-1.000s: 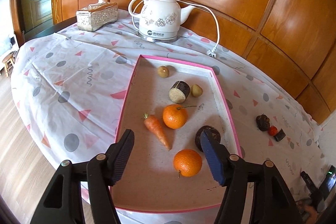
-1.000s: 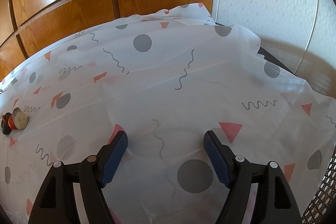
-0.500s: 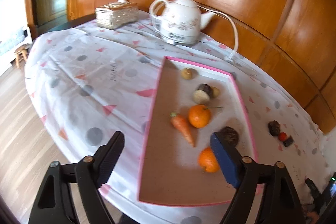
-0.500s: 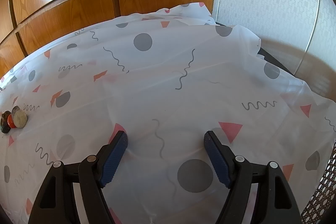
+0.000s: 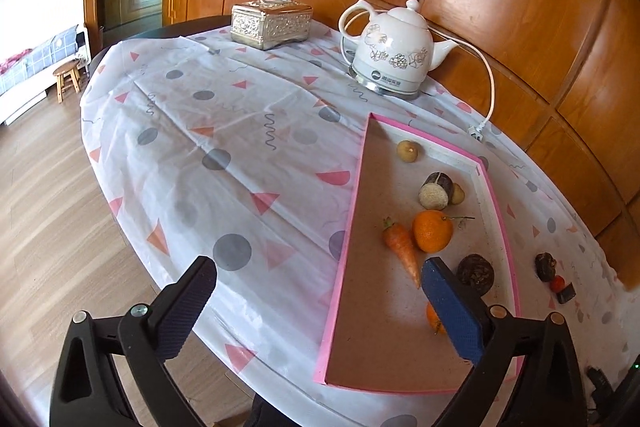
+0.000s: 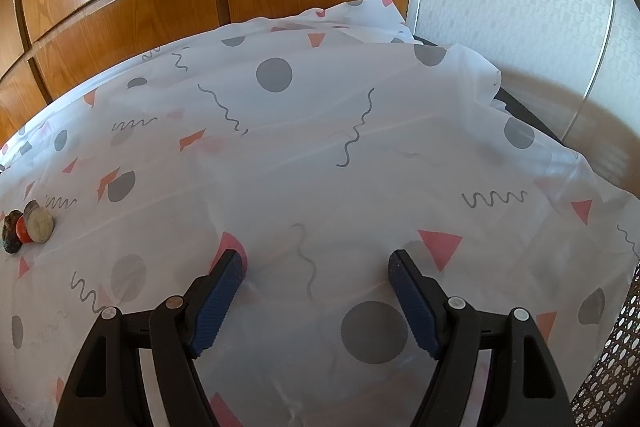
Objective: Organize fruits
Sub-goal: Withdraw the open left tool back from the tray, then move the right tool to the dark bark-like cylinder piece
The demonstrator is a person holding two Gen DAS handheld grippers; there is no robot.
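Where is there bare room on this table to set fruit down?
Bare tablecloth stretches left of the pink tray, up to the tissue box and kettle. The tray's near left floor is free; its right side is crowded around the carrot.

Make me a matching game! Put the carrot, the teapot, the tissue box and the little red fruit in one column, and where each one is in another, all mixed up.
Things:
1. carrot
2. teapot
3. tissue box
4. little red fruit

Places:
A. at the far edge of the table, left of the kettle
B. on the tablecloth, outside the tray, beside two dark bits
C. inside the pink tray, next to an orange
D. on its silver base, behind the tray

Pairs: 1-C, 2-D, 3-A, 4-B
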